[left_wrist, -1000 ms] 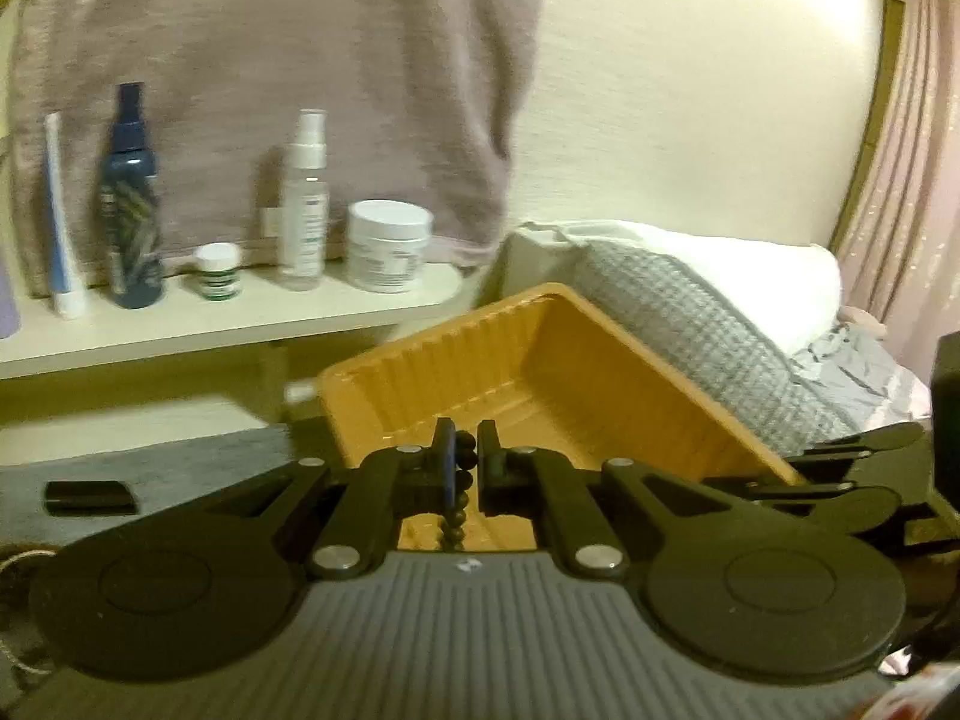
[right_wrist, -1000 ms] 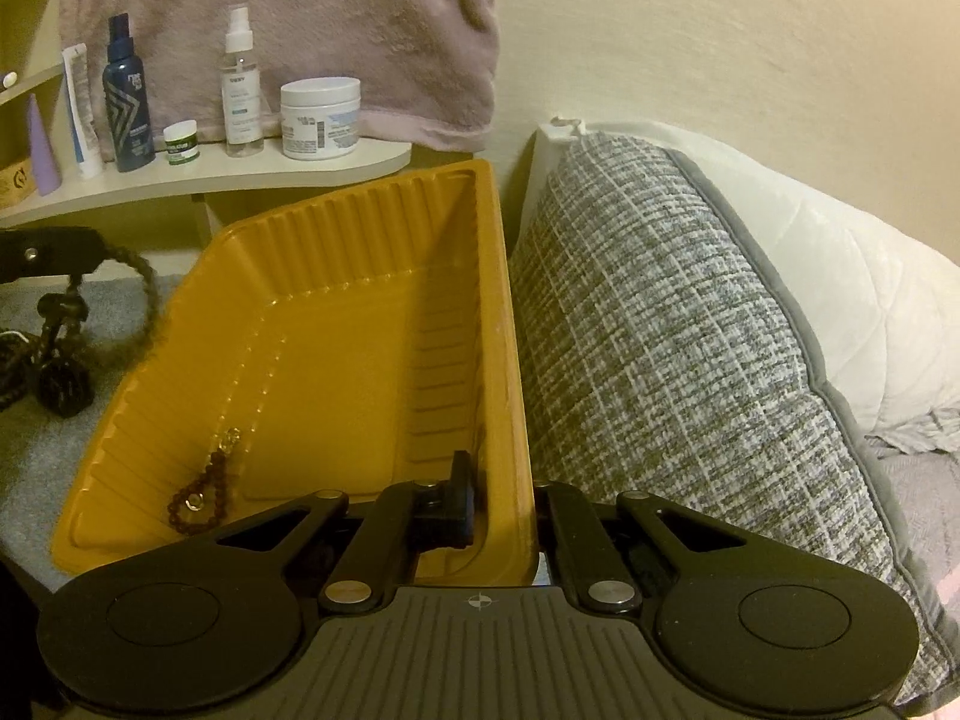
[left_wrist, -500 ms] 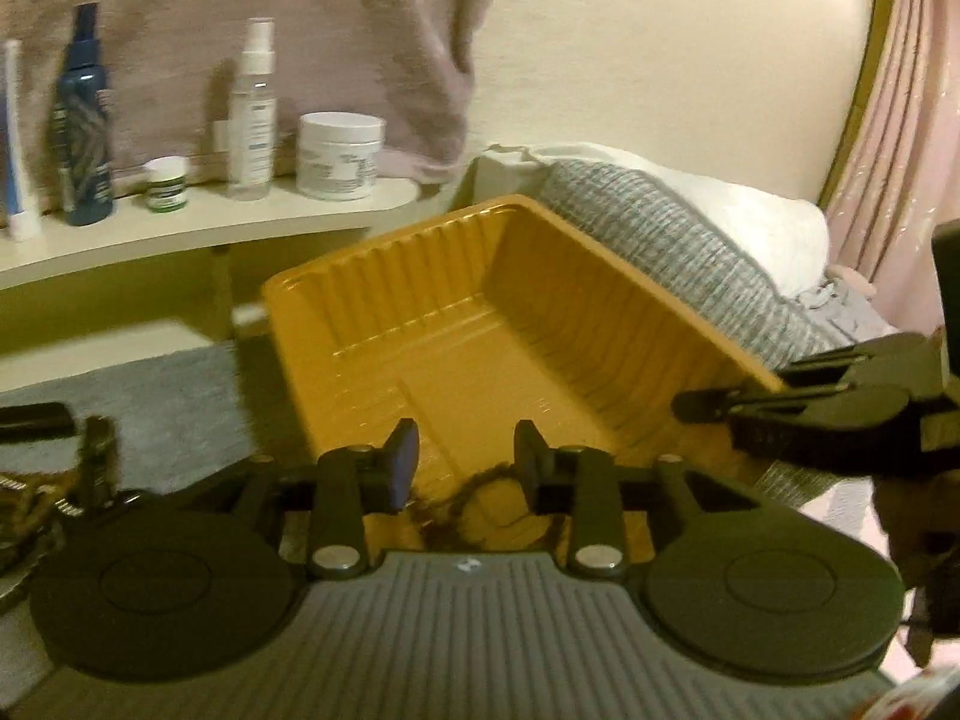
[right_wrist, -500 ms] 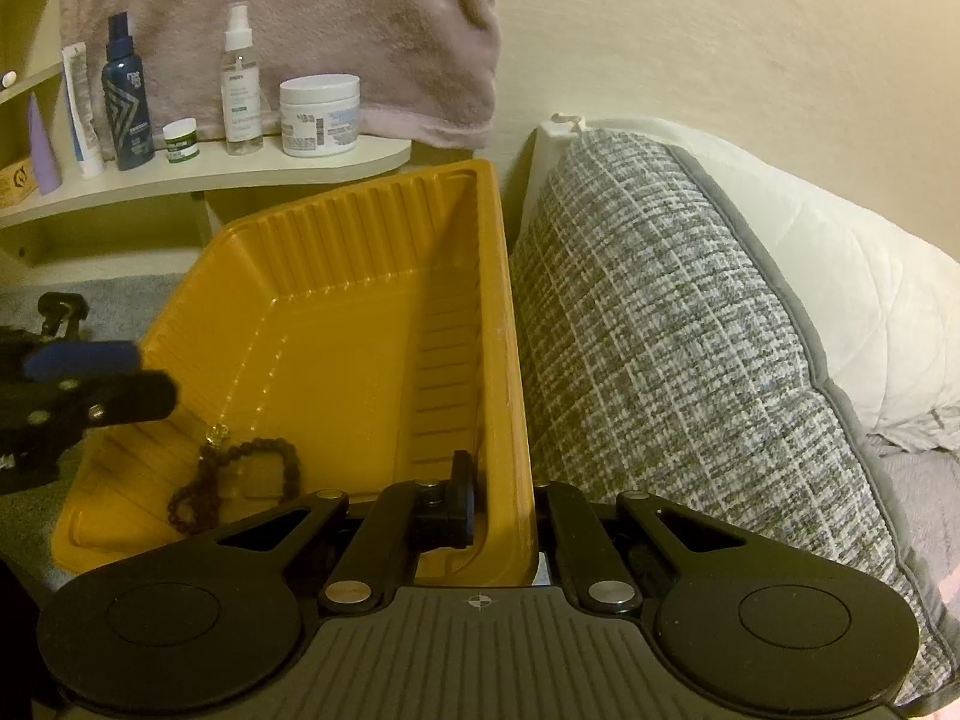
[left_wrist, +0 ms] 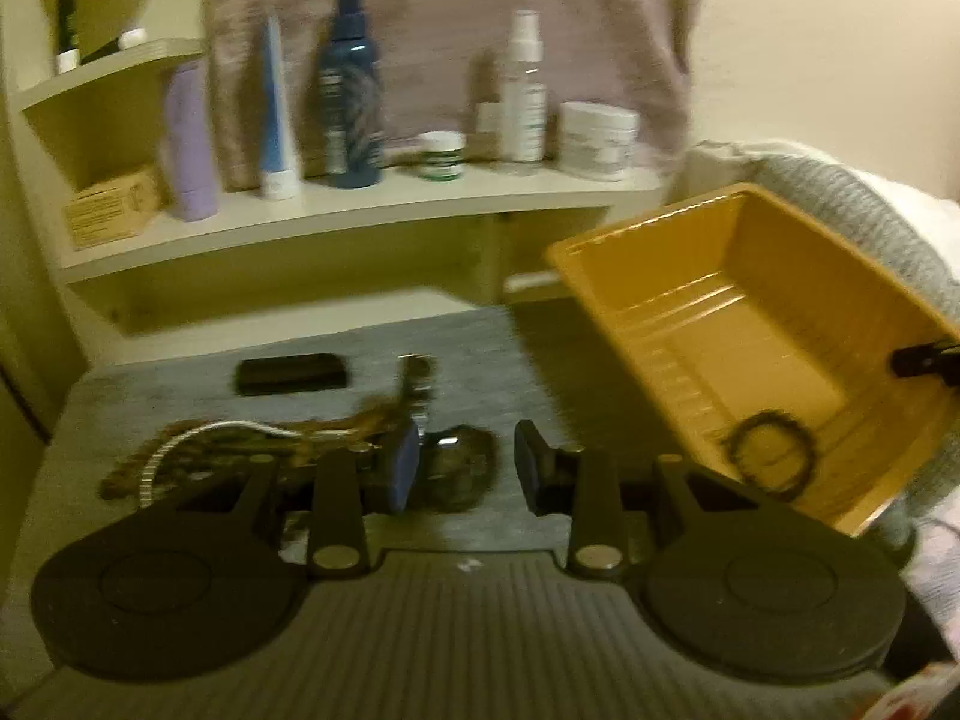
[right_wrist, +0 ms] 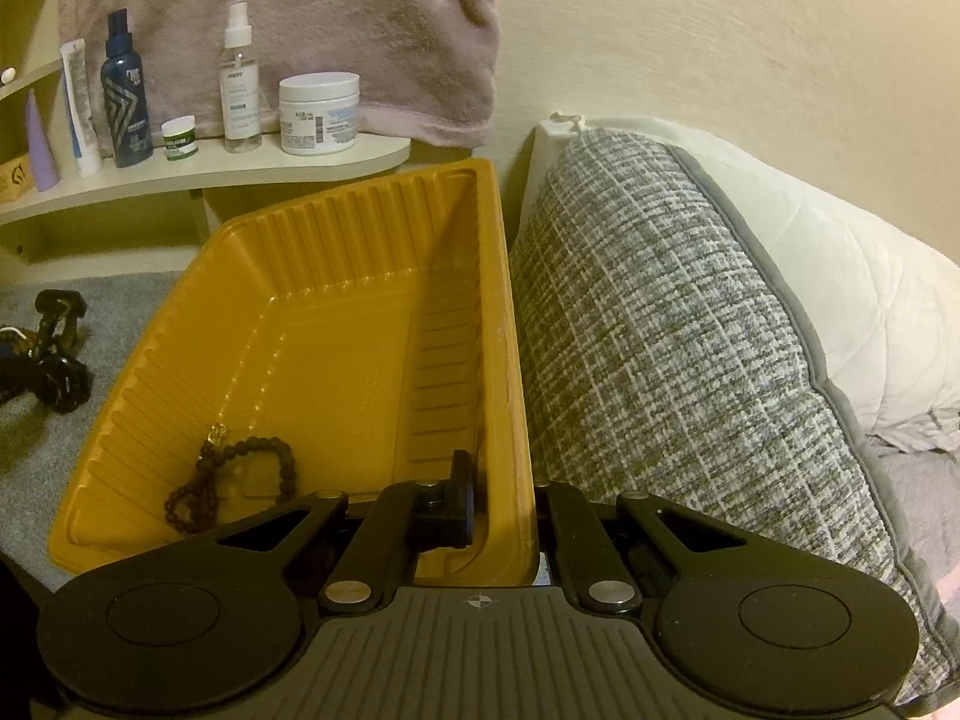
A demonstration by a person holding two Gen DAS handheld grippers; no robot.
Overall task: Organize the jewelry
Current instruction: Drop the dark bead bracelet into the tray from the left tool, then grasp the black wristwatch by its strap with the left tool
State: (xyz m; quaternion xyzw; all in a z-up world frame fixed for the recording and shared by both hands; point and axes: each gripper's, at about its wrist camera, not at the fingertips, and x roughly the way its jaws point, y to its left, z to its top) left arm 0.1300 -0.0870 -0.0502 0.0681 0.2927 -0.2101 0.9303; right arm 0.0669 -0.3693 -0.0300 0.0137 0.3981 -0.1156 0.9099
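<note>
An orange plastic tray [right_wrist: 336, 324] is tilted up off the grey mat, and my right gripper [right_wrist: 501, 501] is shut on its right wall. A dark beaded bracelet [right_wrist: 240, 483] lies in the tray's near corner; it also shows in the left wrist view [left_wrist: 771, 447]. My left gripper [left_wrist: 467, 468] is open and empty, just above a pile of jewelry [left_wrist: 288, 450] on the grey mat [left_wrist: 180, 384]. The pile holds brown chains, a silver chain and a dark stone piece [left_wrist: 459, 468] between the fingers. The tray [left_wrist: 744, 312] is to the right of the left gripper.
A black flat case [left_wrist: 292, 373] lies on the mat behind the pile. A cream shelf [left_wrist: 336, 216] with bottles, tubes and jars stands behind. A grey woven cushion [right_wrist: 678, 360] and white pillow [right_wrist: 840, 300] press against the tray's right side. A pink towel [right_wrist: 336, 18] hangs above.
My left gripper opened and let the beaded bracelet fall into the tray, then swung left to the jewelry pile. The right gripper has held the tray still.
</note>
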